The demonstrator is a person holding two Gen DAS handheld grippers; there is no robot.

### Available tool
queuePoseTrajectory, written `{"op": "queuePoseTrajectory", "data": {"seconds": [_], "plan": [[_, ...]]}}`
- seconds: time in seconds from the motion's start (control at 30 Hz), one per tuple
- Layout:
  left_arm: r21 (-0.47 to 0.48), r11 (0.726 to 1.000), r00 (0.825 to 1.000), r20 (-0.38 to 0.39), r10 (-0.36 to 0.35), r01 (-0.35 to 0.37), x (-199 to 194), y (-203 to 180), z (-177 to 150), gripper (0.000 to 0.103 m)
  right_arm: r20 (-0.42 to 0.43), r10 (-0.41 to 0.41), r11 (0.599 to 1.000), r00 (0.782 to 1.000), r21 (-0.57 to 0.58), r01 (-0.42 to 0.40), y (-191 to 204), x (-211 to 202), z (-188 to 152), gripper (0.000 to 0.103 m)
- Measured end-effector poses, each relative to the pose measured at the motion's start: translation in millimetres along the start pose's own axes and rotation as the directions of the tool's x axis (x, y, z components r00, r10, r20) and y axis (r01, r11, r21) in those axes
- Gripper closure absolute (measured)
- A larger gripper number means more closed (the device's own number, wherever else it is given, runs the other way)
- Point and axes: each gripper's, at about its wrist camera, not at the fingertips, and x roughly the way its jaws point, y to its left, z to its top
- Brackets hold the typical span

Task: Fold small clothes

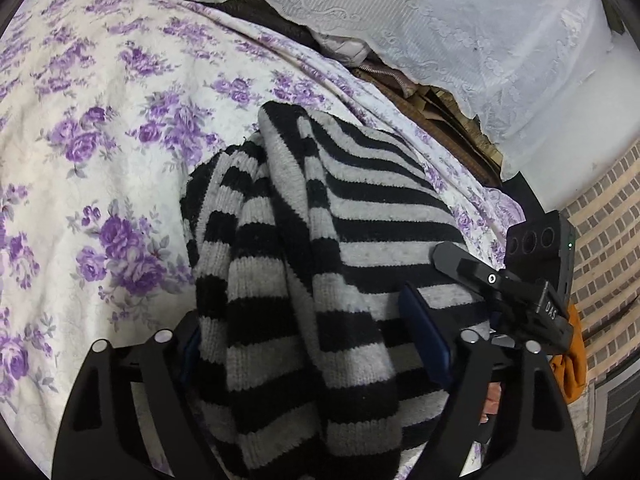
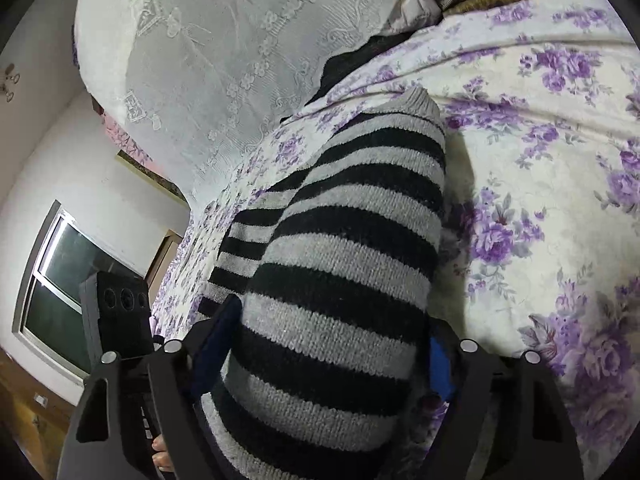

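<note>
A small black-and-grey striped knit sweater (image 1: 320, 248) lies bunched on a bed sheet with purple flowers (image 1: 100, 140). My left gripper (image 1: 312, 344) is shut on a thick fold of the sweater; its blue pads (image 1: 424, 336) press the knit from both sides. The right gripper's finger (image 1: 480, 276) shows at the right in the left wrist view, over the sweater's edge. In the right wrist view my right gripper (image 2: 328, 344) is shut on the striped sweater (image 2: 352, 240), which fills the gap between the fingers and hangs toward the sheet (image 2: 560, 200).
A white lace cloth (image 1: 440, 20) covers piled things behind the bed. A brick-pattern wall (image 1: 600, 260) and an orange cloth (image 1: 572, 360) are at the right. A window (image 2: 60, 280) is at the left in the right wrist view.
</note>
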Motion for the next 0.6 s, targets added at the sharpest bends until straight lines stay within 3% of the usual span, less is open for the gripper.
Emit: {"op": "queuePoseTrajectory", "data": {"seconds": [0.23,0.4,0.6], "plan": [[-0.042,0.999,1.0,-0.023,0.021,-0.022,9,9,1,0.022,-0.008,-0.055,0.997,0.998,-0.057,0.055,2,7,-3,0.025],[-0.017,0.999,0.999,0.025,0.034,-0.033,0,0,-5,0.033,0.036,-0.065,0.994,0.997,-0.088,0.068,8,1,-9,0.028],[-0.015,1.0,0.998,0.066,0.012,-0.011,-18,-7,-20,0.039,0.07,-0.057,0.991,0.996,-0.12,0.065,17,-10,-22,0.029]]}}
